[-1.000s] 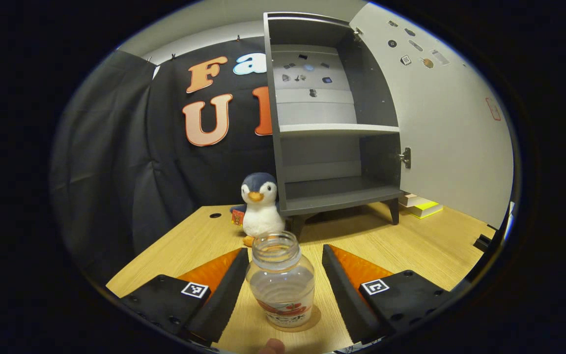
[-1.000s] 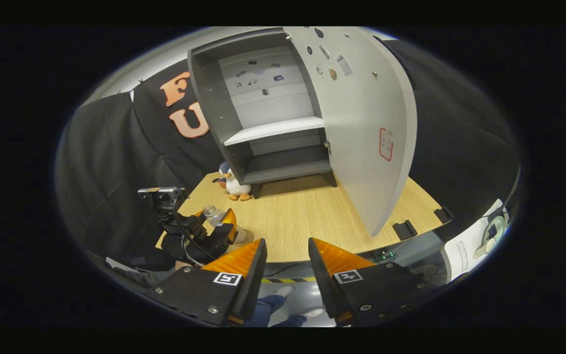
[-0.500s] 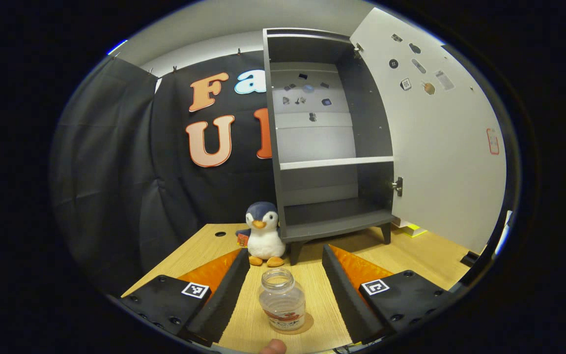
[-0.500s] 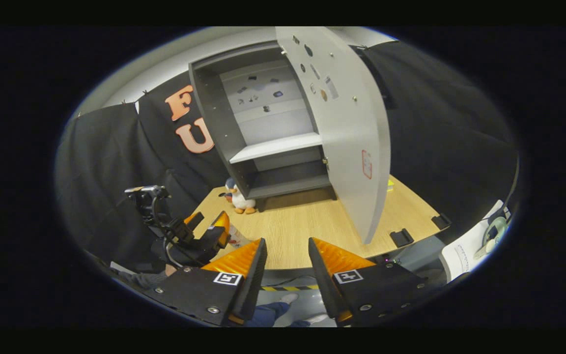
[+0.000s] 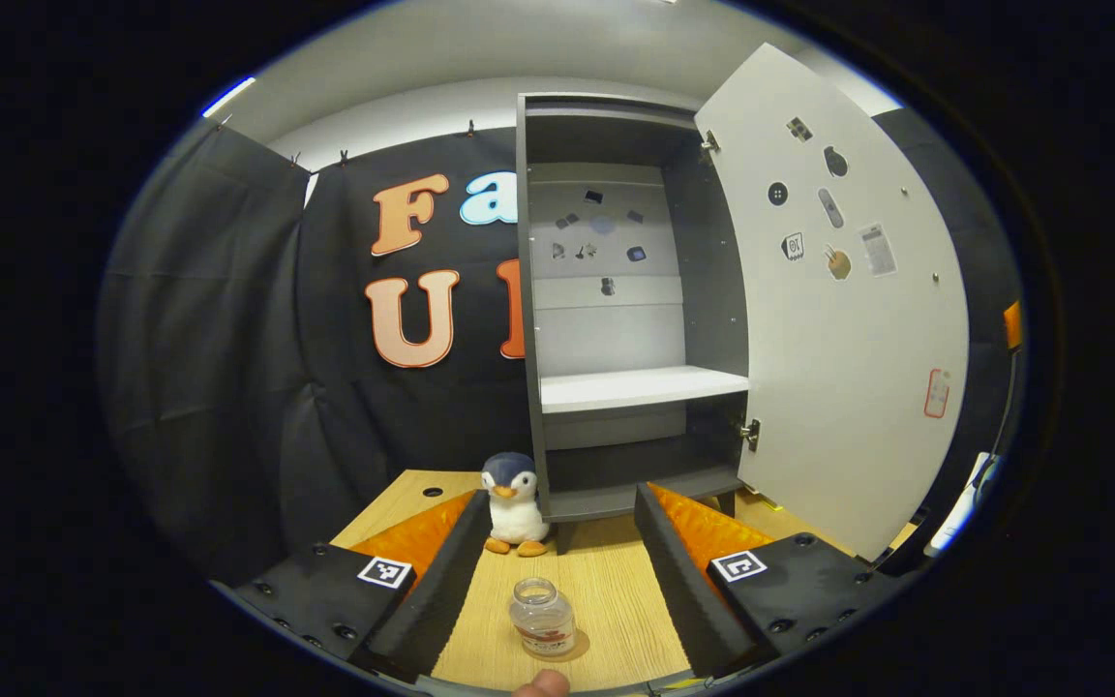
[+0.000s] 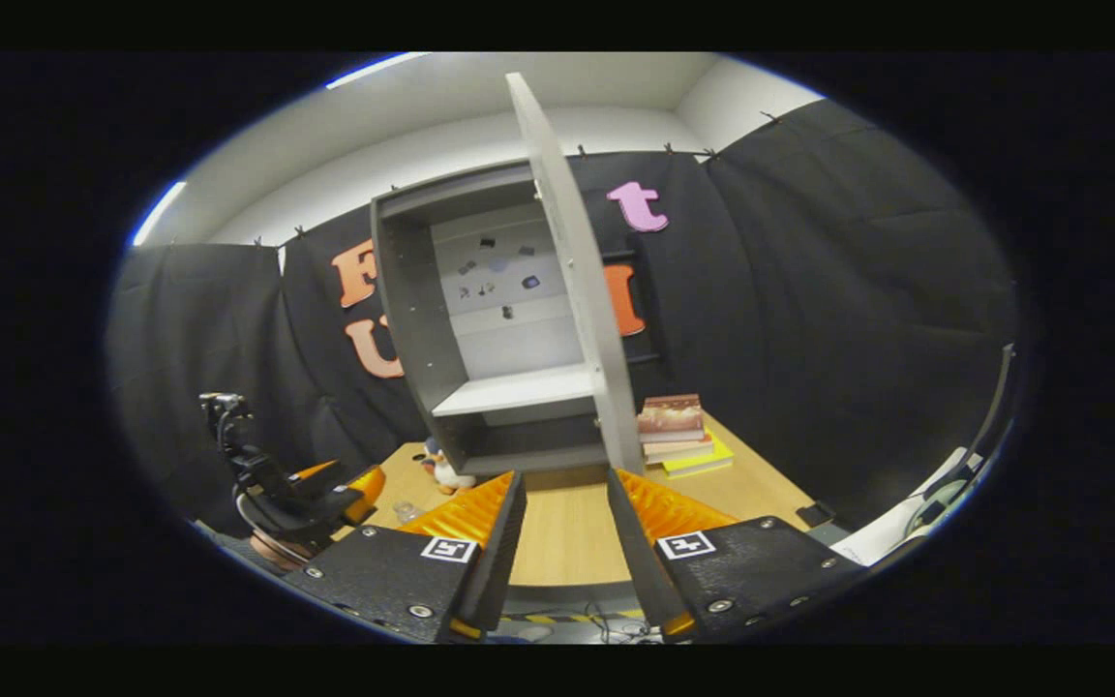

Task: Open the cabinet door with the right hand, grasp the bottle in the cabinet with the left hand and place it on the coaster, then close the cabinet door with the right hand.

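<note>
Wooden table (image 5: 606,590) bearing bottle (image 5: 541,617) on what looks like a coaster (image 5: 572,647), between spread left gripper (image 5: 557,557); right gripper (image 6: 562,523) likewise spread, facing cabinet door (image 6: 572,281) edge-on.

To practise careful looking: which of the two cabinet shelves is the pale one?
The upper shelf: its board is white, while the lower shelf at the cabinet's floor is dark grey like the side walls.

Clear uncapped bottle (image 5: 541,617) with red label stands upright on a round coaster (image 5: 572,648) on the table's near edge; grey cabinet (image 5: 616,290) behind it stands empty, its white door (image 5: 848,319) swung wide open.
</note>
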A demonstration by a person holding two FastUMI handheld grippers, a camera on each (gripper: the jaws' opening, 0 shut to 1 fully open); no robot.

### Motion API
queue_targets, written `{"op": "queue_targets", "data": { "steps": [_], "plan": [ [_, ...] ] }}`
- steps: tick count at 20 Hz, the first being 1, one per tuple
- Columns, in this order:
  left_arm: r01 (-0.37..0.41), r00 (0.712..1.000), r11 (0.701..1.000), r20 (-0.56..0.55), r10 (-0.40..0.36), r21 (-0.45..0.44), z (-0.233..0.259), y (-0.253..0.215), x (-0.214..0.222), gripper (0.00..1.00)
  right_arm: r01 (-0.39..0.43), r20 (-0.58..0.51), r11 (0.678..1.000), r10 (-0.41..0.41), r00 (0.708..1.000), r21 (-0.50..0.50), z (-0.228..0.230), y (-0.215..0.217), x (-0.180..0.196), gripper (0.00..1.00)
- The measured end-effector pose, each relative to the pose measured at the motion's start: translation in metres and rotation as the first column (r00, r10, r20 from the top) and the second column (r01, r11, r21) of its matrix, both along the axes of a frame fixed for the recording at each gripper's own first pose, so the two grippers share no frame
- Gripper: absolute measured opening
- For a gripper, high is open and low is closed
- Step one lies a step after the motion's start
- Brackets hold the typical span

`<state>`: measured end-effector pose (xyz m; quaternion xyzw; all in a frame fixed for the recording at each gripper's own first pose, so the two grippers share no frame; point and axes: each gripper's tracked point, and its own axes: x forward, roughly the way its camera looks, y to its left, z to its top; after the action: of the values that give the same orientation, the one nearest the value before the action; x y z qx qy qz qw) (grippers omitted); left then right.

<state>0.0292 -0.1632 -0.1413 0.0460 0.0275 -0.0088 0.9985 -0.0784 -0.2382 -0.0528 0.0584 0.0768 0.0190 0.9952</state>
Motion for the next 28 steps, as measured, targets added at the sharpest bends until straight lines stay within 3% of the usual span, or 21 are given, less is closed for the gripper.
{"op": "queue_targets", "data": {
  "steps": [4, 9, 15, 19, 21, 28],
  "plan": [
    [-0.018, 1.000, 1.000, 0.021, 0.018, 0.001, 0.029, 0.005, -0.011, 0.96, 0.021, 0.065, 1.000, -0.021, 0.998, -0.005, 0.026, -0.048, 0.017, 0.54],
    [-0.043, 0.999, 0.999, 0.021, 0.043, -0.007, 0.045, 0.007, -0.019, 0.96, -0.016, 0.100, 1.000, 0.014, 0.995, 0.023, 0.037, -0.068, 0.053, 0.55],
    [-0.096, 0.995, 0.995, -0.023, 0.096, -0.033, 0.038, 0.025, -0.021, 0.96, -0.079, 0.096, 0.996, 0.075, 0.993, 0.038, 0.035, -0.062, 0.078, 0.54],
    [-0.141, 0.990, 0.990, -0.021, 0.141, -0.028, 0.035, 0.047, -0.021, 0.96, -0.071, 0.113, 0.997, 0.069, 0.991, 0.008, 0.037, -0.058, 0.082, 0.58],
    [-0.157, 0.987, 0.987, -0.029, 0.156, -0.030, 0.034, 0.057, -0.019, 0.96, -0.070, 0.112, 0.997, 0.071, 0.991, -0.017, 0.037, -0.054, 0.080, 0.54],
    [-0.162, 0.987, 0.987, -0.021, 0.162, -0.023, 0.040, 0.071, -0.013, 0.96, -0.102, 0.108, 0.992, 0.109, 0.988, -0.070, 0.038, -0.020, 0.082, 0.53]
  ]
}}
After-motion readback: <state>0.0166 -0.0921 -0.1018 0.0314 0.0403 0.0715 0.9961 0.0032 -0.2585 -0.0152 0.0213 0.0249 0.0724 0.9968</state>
